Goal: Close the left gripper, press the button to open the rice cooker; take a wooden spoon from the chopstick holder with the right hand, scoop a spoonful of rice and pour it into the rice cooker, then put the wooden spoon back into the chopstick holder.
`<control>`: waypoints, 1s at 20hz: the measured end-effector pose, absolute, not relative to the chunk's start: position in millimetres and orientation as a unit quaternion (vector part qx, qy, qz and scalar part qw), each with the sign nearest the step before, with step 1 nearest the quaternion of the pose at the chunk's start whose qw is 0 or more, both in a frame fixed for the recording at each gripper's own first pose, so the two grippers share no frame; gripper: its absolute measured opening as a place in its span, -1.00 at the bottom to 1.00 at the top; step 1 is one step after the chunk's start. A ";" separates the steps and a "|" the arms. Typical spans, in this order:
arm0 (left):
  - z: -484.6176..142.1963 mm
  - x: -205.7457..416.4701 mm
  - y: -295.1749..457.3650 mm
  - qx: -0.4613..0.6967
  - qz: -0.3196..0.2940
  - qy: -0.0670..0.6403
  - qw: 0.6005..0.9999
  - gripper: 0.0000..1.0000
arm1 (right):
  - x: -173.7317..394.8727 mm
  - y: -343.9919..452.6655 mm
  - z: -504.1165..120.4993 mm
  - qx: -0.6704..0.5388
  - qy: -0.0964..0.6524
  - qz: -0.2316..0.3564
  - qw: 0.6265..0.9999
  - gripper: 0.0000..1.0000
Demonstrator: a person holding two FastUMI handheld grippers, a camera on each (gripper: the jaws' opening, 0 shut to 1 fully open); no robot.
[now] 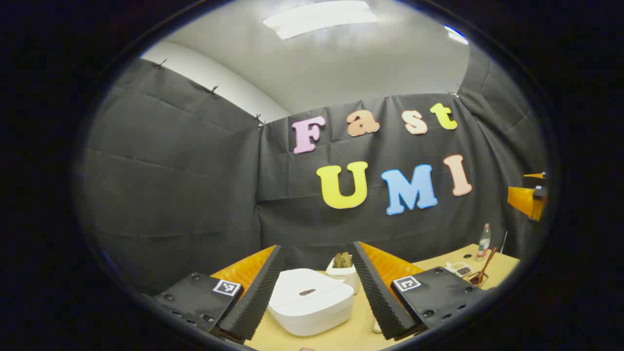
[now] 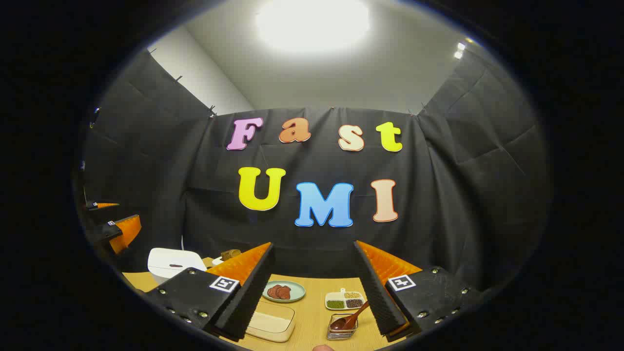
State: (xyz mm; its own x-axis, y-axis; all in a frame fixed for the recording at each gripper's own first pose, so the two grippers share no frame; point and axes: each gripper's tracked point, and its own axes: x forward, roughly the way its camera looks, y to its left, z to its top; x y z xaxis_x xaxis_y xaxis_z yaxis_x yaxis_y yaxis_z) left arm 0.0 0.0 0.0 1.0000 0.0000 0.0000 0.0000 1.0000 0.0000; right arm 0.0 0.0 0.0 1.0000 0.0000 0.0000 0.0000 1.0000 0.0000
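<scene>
Wooden spoon (image 2: 347, 319) waits at six o'clock for my right gripper (image 2: 314, 285), jaws apart; my left gripper (image 1: 314, 287), also apart, frames the shut rice cooker (image 1: 310, 301) for pressing.

Both views are lit from overhead. In the left gripper view a ceiling panel (image 1: 319, 18) glows white but keeps its edges; in the right gripper view the ceiling light (image 2: 312, 22) is blown out into a shapeless glare that bleeds onto the ceiling around it. A small second lamp (image 2: 458, 50) shines at upper right. The black wall soaks up light and reads dim, its folds faintly shaded. The counter (image 2: 312, 292) is evenly bright, with soft shadows only. The cooker (image 1: 312, 300) lid shows smooth highlights without clipping. Fisheye bending curves the wall seams and squeezes things near the rim, where sharpness falls off and a faint blue fringe appears. The centre is crisp.
</scene>
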 end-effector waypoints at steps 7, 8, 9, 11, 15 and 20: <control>-7.3 2.6 -11.4 -0.024 -0.020 0.004 1.000 0.95 | -7.0 -18.4 1.1 -0.002 -0.003 -0.018 1.000 0.90; -6.6 3.7 -13.9 -0.022 -0.022 0.005 1.000 0.95 | -8.3 -18.8 2.2 0.005 -0.003 -0.018 1.000 0.90; -7.1 4.4 -16.3 -0.020 -0.024 0.004 1.000 0.95 | -10.7 -21.4 2.7 0.011 -0.005 -0.020 1.000 0.91; -6.2 3.3 -20.0 -0.017 -0.029 0.003 0.999 0.95 | -12.4 -25.9 3.8 0.012 -0.007 -0.025 1.000 0.90; -3.6 4.3 -19.2 -0.012 -0.026 -0.004 1.000 1.00 | -11.4 -25.3 0.9 0.007 -0.004 -0.025 1.000 0.91; -7.7 7.0 -19.0 -0.017 -0.028 0.001 0.999 0.95 | -11.4 -19.8 -1.0 0.002 -0.001 -0.020 1.000 0.91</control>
